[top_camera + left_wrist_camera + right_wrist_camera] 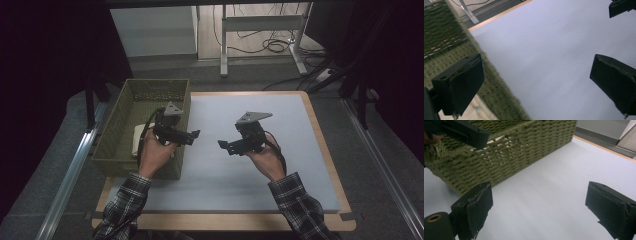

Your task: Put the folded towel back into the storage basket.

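Both tongs gape wide and hold nothing. The left tongs (194, 135) hover over the basket's (116, 127) 3 o'clock rim, a pale object (136, 141) inside at their 9 o'clock. The right tongs (223, 145) hang above the worktop (280, 150), the basket at their 9 o'clock.

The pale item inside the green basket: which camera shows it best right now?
The high view: it looks down into the green basket and shows the pale item on its floor, partly behind the left gripper. The left gripper view catches a pale sliver at its bottom edge; the right gripper view shows the basket's outer wall.
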A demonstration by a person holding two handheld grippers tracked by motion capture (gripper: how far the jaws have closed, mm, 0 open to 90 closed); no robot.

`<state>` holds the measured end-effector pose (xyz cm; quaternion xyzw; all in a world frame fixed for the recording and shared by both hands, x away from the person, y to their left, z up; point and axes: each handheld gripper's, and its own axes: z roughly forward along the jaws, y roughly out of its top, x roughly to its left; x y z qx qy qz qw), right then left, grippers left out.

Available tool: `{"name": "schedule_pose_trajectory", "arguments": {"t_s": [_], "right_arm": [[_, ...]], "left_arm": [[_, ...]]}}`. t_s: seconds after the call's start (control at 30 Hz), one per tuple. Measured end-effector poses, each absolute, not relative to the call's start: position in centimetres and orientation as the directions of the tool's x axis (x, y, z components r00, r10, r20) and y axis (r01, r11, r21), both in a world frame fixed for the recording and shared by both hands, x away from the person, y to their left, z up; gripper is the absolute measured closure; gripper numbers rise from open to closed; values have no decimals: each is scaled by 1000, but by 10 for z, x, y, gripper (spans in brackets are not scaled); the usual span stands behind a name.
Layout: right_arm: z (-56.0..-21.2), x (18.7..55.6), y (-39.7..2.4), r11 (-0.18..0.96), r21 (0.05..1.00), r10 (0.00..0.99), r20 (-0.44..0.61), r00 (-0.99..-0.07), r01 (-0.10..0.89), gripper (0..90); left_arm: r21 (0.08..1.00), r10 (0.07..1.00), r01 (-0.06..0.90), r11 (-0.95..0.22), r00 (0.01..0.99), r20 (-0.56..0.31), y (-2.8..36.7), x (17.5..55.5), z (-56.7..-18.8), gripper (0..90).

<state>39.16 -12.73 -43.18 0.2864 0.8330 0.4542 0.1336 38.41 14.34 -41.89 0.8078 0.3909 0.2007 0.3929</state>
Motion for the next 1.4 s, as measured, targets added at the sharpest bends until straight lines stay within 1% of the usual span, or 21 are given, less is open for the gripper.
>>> {"name": "schedule_pose_trajectory", "arguments": {"t_s": [0.1,0.2,0.3,0.43,0.47,0.57,0.73,0.83,0.97,1.03,1.4], "right_arm": [[-433,390,-135,419,834,606,37,-794,359,77],[-436,388,-151,426,829,619,25,-785,362,77],[-437,386,-158,427,829,625,19,-780,362,77],[-439,382,-177,412,834,639,24,-769,368,77],[-439,382,-177,412,834,639,24,-769,368,77],[-440,379,-191,398,838,650,29,-759,373,77],[-442,376,-204,391,836,663,33,-747,385,77],[-443,373,-216,392,834,681,21,-732,389,77],[-443,370,-224,383,836,687,26,-726,392,76],[-445,366,-230,377,839,689,28,-724,392,77],[-460,352,-243,375,831,693,44,-719,412,76]], "left_arm": [[792,784,470,-389,621,16,135,384,-420,0],[791,766,458,-404,642,20,118,383,-420,0],[792,758,451,-411,652,23,109,382,-419,0],[794,737,433,-426,675,28,88,380,-418,0],[794,737,433,-426,675,28,88,380,-418,0],[799,721,426,-424,693,13,72,379,-423,0],[799,708,425,-425,706,2,58,377,-429,0],[803,697,411,-432,717,8,47,372,-434,0],[805,693,401,-437,721,17,41,366,-437,0],[800,691,393,-453,722,37,37,360,-442,0],[796,690,399,-456,723,33,39,339,-465,0]]}}
